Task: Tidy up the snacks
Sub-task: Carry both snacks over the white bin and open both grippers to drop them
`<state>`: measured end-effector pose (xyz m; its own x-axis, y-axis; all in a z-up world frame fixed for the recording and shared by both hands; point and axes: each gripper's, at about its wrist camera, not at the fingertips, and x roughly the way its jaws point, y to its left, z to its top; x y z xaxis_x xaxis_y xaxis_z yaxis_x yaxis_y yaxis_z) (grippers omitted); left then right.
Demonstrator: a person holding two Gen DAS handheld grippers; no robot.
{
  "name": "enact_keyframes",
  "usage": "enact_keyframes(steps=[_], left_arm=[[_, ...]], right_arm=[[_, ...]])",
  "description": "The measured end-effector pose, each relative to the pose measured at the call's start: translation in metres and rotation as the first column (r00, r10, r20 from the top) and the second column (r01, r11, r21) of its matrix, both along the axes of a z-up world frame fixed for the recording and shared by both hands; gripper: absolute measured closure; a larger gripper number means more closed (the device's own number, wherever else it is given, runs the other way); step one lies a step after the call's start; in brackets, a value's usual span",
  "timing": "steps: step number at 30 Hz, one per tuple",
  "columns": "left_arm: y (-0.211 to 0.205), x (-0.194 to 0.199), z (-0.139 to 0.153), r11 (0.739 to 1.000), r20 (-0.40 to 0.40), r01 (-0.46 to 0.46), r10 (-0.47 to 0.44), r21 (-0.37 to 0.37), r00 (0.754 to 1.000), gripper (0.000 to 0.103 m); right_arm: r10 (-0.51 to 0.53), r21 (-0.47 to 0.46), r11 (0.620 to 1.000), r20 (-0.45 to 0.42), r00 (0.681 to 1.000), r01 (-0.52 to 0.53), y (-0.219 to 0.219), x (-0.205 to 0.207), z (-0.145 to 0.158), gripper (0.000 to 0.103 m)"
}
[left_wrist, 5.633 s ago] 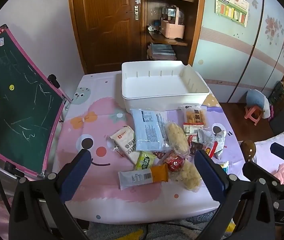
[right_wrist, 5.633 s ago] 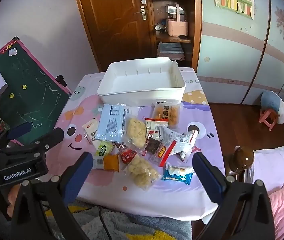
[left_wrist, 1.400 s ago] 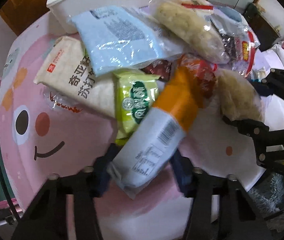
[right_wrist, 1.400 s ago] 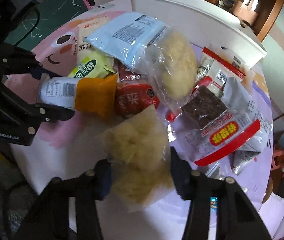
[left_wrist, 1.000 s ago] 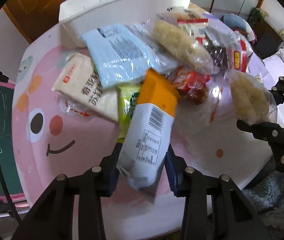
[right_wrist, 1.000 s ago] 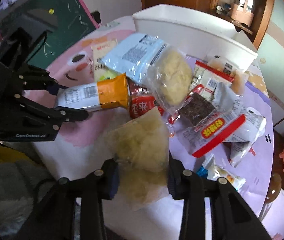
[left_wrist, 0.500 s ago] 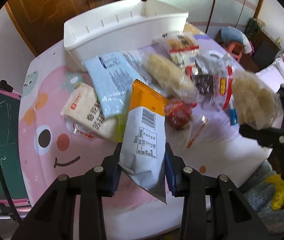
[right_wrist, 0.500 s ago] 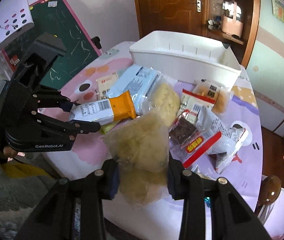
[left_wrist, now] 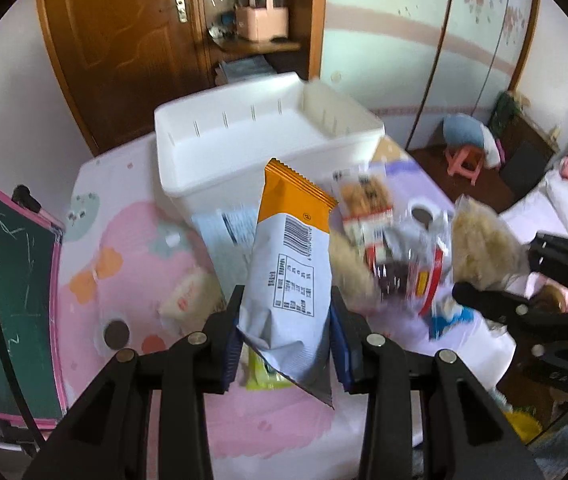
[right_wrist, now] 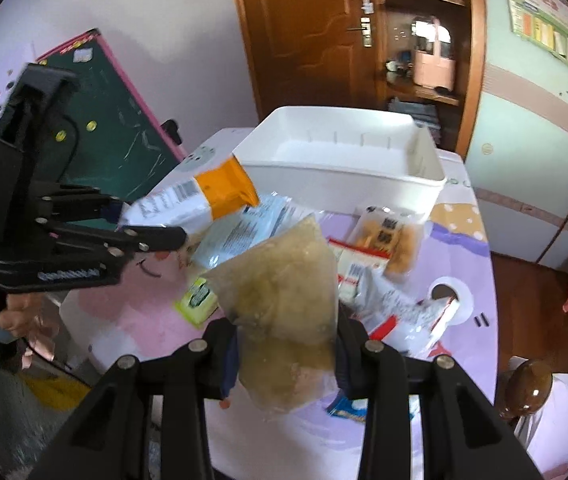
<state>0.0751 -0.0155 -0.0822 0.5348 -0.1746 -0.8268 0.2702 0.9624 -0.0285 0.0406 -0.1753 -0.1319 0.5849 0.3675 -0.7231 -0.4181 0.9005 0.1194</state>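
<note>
Behind the snack-strewn desk [right_wrist: 132, 320], a white bin [right_wrist: 340, 156] stands empty. An orange-topped packet [left_wrist: 288, 280] is clamped by left jaws, a clear bag of pale snacks [right_wrist: 284, 312] by right jaws.

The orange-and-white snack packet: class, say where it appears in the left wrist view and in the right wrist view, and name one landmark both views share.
Left wrist view: orange-and-white snack packet at centre, upright, clamped in the left gripper.
Right wrist view: same packet at left of centre, pointing right, orange end toward the bin.
Shared landmark: white bin behind the snack pile.
</note>
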Motion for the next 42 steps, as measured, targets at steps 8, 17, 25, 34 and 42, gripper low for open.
enact_keyframes(steps=[8,17,25,34,42], left_arm=[[0.001,0.039,0.044,0.999,0.117,-0.041,0.041,-0.003,0.992,0.067],[0.004,0.106,0.069,0.996,0.168,-0.081,0.085,-0.033,0.982,0.067],[0.008,0.164,0.052,0.994,0.118,-0.095,0.100,-0.048,0.988,0.066],[0.024,0.214,0.027,0.977,0.084,-0.208,0.212,-0.050,0.974,0.010],[0.055,0.189,0.026,0.955,0.083,-0.246,0.262,-0.167,0.962,0.010]], right_arm=[[-0.060,-0.014,0.998,0.016,0.998,0.060,-0.006,0.039,0.021,0.065],[-0.100,-0.029,0.994,0.037,0.994,0.101,0.005,0.107,0.053,0.065],[-0.172,0.024,0.985,-0.024,0.985,0.172,0.016,0.194,0.064,0.065],[-0.292,0.050,0.951,-0.169,0.941,0.304,0.019,0.272,0.041,0.038],[-0.279,0.034,0.957,-0.149,0.949,0.287,0.012,0.238,0.047,0.028]])
